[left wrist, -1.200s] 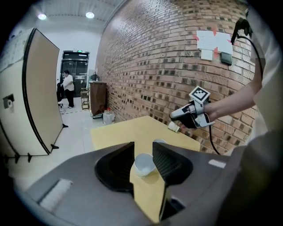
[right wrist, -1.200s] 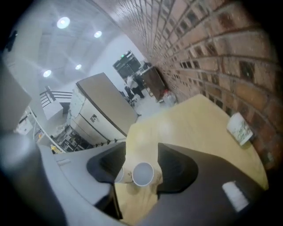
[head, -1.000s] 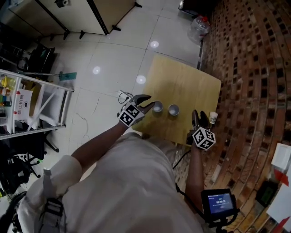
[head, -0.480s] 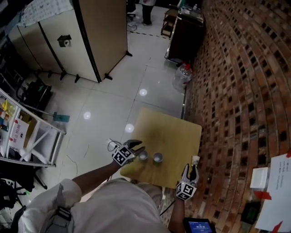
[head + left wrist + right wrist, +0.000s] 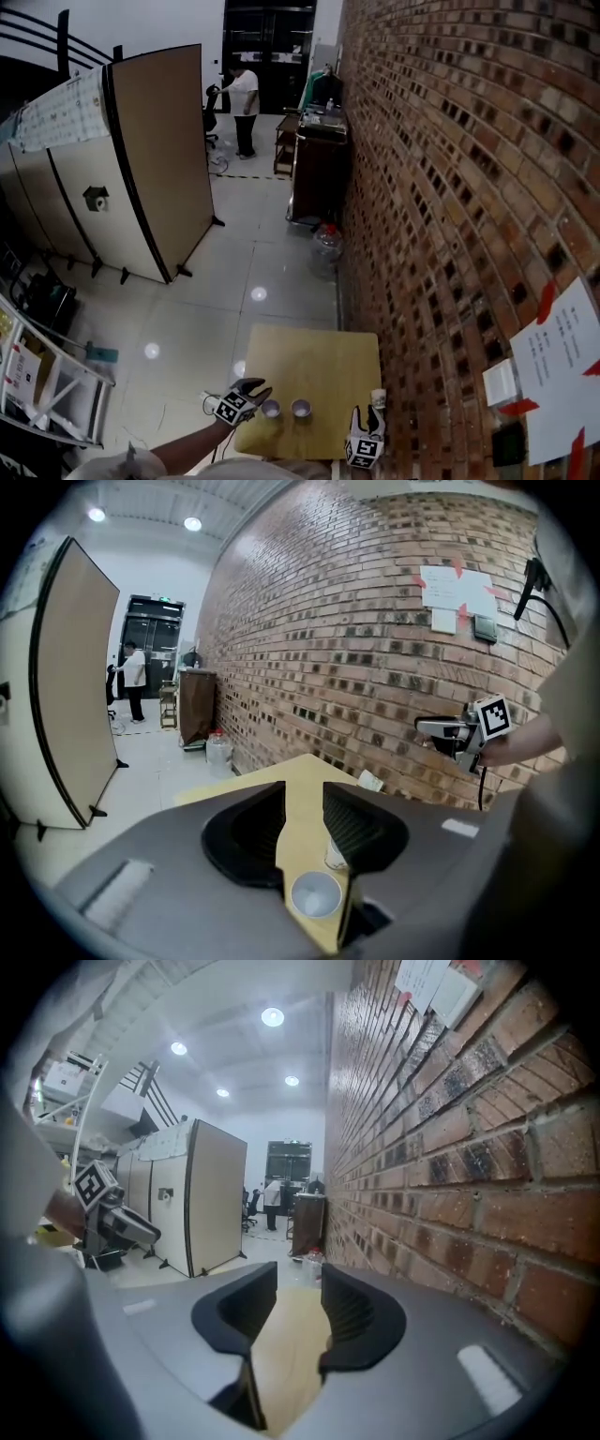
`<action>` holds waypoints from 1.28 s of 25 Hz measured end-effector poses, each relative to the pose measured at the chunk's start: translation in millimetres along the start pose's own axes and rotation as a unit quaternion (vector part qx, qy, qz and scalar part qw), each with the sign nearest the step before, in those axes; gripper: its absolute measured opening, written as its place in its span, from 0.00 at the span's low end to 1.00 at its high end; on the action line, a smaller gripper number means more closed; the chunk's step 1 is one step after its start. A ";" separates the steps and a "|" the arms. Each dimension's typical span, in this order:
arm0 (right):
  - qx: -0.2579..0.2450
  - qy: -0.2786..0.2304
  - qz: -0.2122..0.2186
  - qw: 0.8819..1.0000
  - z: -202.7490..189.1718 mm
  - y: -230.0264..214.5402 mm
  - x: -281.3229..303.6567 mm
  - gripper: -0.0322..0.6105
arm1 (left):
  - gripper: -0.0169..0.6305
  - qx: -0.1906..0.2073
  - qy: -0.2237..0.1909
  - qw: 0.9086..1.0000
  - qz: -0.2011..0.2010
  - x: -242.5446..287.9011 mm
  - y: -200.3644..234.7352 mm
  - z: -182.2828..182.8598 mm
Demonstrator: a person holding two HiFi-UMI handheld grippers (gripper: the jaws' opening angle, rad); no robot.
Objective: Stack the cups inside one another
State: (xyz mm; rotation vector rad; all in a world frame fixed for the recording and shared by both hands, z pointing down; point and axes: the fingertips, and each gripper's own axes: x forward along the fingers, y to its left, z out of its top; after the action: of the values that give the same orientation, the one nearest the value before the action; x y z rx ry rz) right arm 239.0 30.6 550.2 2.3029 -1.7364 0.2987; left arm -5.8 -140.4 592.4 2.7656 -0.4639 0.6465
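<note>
At the bottom of the head view, two white cups [image 5: 271, 409] [image 5: 301, 408] stand side by side on the small wooden table [image 5: 314, 361]. My left gripper [image 5: 255, 387] is just left of them, open. In the left gripper view the nearer cup [image 5: 315, 895] shows from above, low in the gap of the left gripper [image 5: 305, 799], untouched. The second cup [image 5: 335, 850] is partly hidden behind the right jaw. A third paper cup [image 5: 378, 398] sits at the table's right edge, just ahead of my right gripper [image 5: 367, 415]. The right gripper [image 5: 298, 1283] stands open with only tabletop between its jaws.
A brick wall [image 5: 450, 187] runs close along the table's right side. A water jug [image 5: 327, 243] and a dark cabinet [image 5: 319, 173] stand beyond the table. A beige partition [image 5: 150, 159] and a white shelf [image 5: 37, 394] are on the left; a person [image 5: 246, 103] stands far back.
The head view has swung upward, so the table now sits at the bottom. My right gripper has moved up to the cup at the right edge. The left gripper stays beside the two cups.
</note>
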 end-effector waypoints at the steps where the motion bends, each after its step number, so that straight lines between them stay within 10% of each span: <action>1: 0.001 -0.003 0.000 1.000 0.7 0.5 2.6 0.29 | 0.25 0.002 -0.002 1.000 -0.002 2.5 1.0 1.2; 13: -0.005 -0.017 -0.005 1.000 7.7 -3.4 2.0 0.26 | 0.19 0.029 0.002 1.000 -0.005 9.6 -2.4 2.2; 20: -0.004 -0.020 -0.013 1.000 2.0 -12.4 -3.1 0.26 | 0.29 0.052 -0.003 0.995 -0.090 47.2 -38.2 41.2; 32: 0.008 0.008 -0.043 0.999 -28.4 -40.7 -52.8 0.23 | 0.32 0.162 0.074 0.950 -0.259 160.0 -184.1 65.7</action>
State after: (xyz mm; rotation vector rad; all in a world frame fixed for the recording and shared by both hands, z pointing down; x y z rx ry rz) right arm 263.3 98.4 558.3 2.3716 -1.6268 0.3147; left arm 222.0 -32.6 577.1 2.9127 0.4299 0.8375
